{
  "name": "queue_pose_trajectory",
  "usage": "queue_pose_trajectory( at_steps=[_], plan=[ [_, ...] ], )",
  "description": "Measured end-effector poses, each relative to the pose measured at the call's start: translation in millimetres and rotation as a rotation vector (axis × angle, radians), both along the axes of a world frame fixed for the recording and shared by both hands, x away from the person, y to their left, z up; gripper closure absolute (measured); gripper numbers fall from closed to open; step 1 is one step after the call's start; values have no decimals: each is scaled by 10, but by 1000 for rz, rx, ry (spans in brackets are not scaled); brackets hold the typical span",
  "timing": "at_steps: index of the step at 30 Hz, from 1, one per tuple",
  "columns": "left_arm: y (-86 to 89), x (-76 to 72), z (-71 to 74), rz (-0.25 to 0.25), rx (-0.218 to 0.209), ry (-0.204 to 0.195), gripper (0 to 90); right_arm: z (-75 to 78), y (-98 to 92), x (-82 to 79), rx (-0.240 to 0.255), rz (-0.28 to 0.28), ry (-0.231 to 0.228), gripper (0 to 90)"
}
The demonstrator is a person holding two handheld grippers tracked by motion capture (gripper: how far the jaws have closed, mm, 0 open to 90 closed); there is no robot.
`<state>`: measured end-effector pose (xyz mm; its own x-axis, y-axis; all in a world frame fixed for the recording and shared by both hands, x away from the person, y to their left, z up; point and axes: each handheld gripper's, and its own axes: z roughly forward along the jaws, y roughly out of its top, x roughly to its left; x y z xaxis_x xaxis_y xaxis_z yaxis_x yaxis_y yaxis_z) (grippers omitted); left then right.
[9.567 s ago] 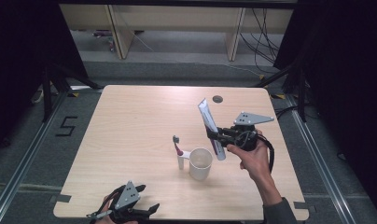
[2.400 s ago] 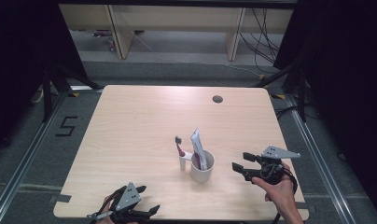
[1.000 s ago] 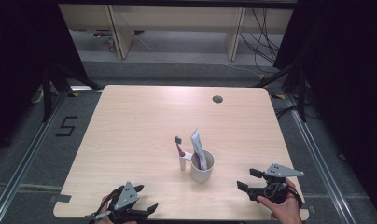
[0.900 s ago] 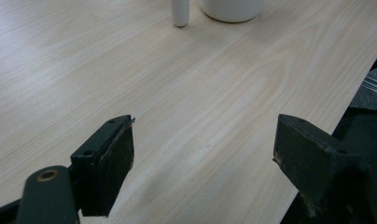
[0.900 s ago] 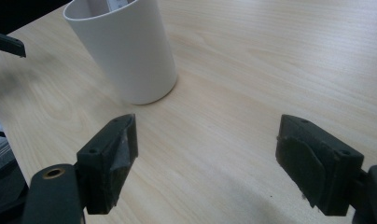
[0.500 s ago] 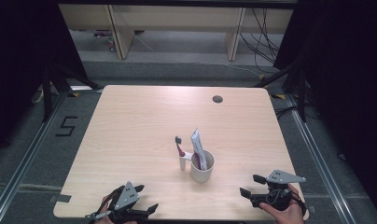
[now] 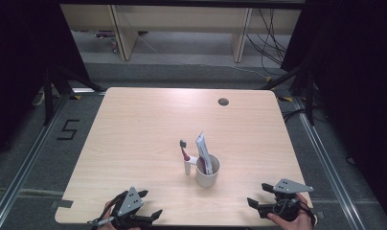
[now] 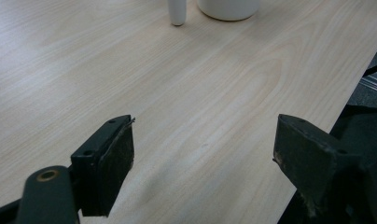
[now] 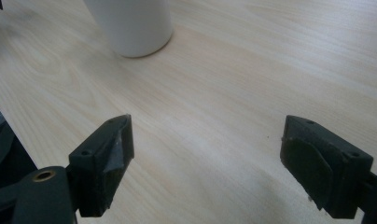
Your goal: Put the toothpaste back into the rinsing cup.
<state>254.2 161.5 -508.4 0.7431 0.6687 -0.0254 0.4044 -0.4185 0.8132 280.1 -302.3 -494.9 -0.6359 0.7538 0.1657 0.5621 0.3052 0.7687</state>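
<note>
A white cup (image 7: 208,175) stands in the near middle of the table with a white toothpaste tube (image 7: 202,151) leaning upright in it. Just left of the cup, a toothbrush (image 7: 184,149) stands in a small white holder (image 7: 187,167). My right gripper (image 7: 257,194) rests at the near right edge, open; its jaws have just been opening, with nothing between them. Its own view looks across bare wood to the cup (image 9: 133,25) past the right gripper (image 9: 207,154). My left gripper (image 7: 151,202) lies at the near left edge, open and empty, and the left gripper (image 8: 203,149) faces the cup (image 8: 228,8) and holder (image 8: 177,11).
The light wooden table (image 7: 134,124) has a round cable hole (image 7: 223,101) at its far right. A floor marking "5" (image 7: 68,129) lies to the left. Wooden shelving (image 7: 182,28) and cables stand behind the table, and dark curtains hang on both sides.
The toothpaste tube, earlier held up in my right gripper, now stands in the cup. The right gripper has drawn back to the near right edge. The left gripper has not moved.
</note>
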Motion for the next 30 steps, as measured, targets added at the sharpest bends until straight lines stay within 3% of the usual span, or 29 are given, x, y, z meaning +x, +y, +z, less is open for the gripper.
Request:
queue_pose_trajectory(
  at_steps=[1,3,5,7,9,11,15,19,22,23,25,30],
  plan=[
    [-2,-1,-1,0,-3,0,199,-4,-13,4,-24,12,-18,183],
    [-7,-3,-3,2,-9,1,199,-16,-2,-12,-16,7,3,180],
    [-5,-2,-3,3,-9,1,199,-21,-11,-23,-46,6,-20,178],
    [1,0,0,0,0,0,199,-25,-8,-37,-44,8,8,178],
    [-5,-2,-3,3,-7,0,199,-34,-8,-42,-52,18,-6,177],
    [-2,-2,-1,0,0,1,198,-28,14,-83,-51,-5,34,177],
    [-1,-2,0,1,1,1,197,-48,0,-70,-85,26,-8,174],
    [11,1,7,-11,21,1,195,-48,8,-84,-107,20,-9,173],
    [-3,1,-4,0,-1,-1,194,-54,16,-82,-111,27,-12,173],
    [-3,1,-5,0,-1,-1,193,-56,39,-103,-86,13,22,173],
    [-3,1,-6,1,-1,0,190,-65,30,-82,-94,36,-2,172],
    [1,2,-4,7,6,3,183,-69,35,-80,-94,39,4,172]
  ],
)
